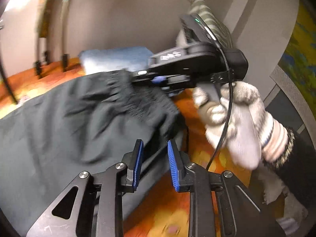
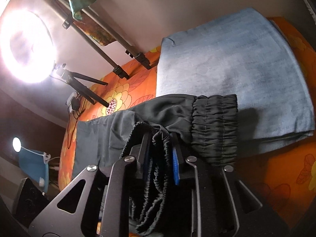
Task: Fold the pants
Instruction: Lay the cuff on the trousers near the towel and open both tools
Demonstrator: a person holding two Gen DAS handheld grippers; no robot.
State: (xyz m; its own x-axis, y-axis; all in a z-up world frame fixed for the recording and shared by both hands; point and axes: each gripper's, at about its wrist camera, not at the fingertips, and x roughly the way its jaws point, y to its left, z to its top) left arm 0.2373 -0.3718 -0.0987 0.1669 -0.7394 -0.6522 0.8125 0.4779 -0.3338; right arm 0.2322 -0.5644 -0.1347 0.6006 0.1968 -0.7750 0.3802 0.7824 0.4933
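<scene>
Dark grey-green pants lie spread on an orange flowered bedsheet. Their gathered elastic waistband is lifted at the right end. My left gripper is open and empty, its blue pads just in front of the pants' near edge. My right gripper, held by a gloved hand, is shut on the waistband. In the right wrist view the right gripper pinches the bunched waistband between its jaws. The rest of the pants hangs ahead of it.
A folded light-blue cloth lies on the sheet beyond the pants and shows in the left wrist view too. Tripod legs and a bright ring light stand at the bed's far side by the wall.
</scene>
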